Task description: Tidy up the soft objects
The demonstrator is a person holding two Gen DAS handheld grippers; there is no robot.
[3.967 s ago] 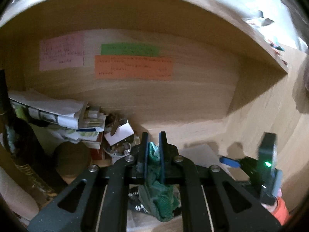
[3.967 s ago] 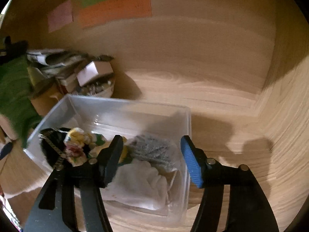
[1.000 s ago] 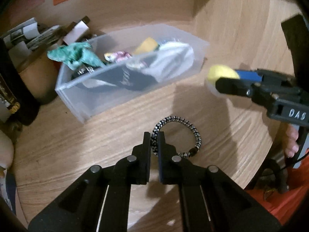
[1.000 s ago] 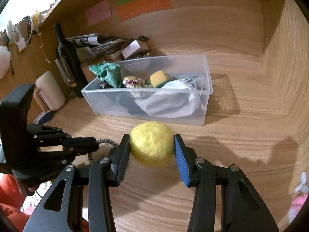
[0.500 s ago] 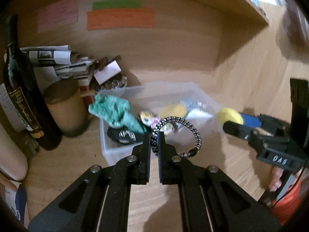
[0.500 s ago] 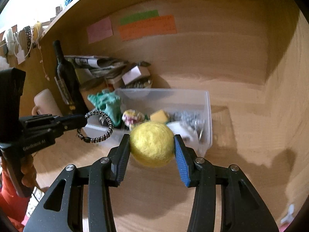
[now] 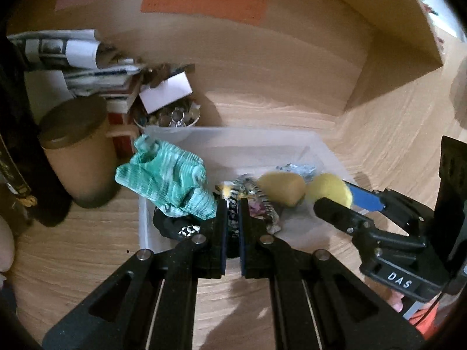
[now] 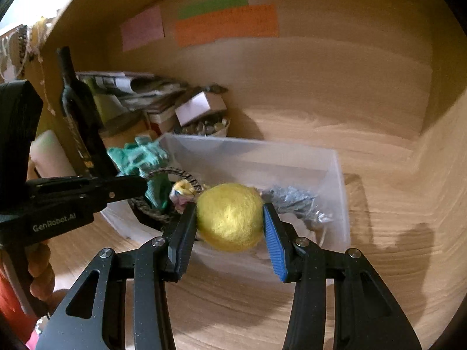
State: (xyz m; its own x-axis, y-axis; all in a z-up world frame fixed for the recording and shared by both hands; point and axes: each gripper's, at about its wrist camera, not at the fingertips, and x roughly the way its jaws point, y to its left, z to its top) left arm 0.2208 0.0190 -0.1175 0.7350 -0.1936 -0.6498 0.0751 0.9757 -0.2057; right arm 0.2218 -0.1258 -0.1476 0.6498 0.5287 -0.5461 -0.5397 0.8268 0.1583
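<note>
1. My left tongs [image 7: 232, 218], at lower centre of the left wrist view, are pinched tight on a black-and-white braided loop [image 7: 264, 204]; it hangs over the clear plastic bin [image 7: 329, 153].
2. The loop's ring trails to the right of the pads, blurred, so I cannot tell its exact tilt.
3. My right tongs [image 8: 230, 218], partly spread, clamp a yellow felt ball [image 8: 230, 216] at centre frame, over the bin's near wall; round, it has no long axis.
4. Inside the bin lie a teal cloth [image 7: 166, 183] at its left end, a yellow sponge [image 7: 280, 188] and a grey bundle [image 8: 294, 204].
5. Upper left, a dark bottle [image 8: 77, 108], a brown lidded canister [image 7: 76, 148], stacked papers [image 7: 64, 49] and a small white box [image 7: 166, 92] crowd the wooden table [image 7: 73, 250] just beside the bin.
</note>
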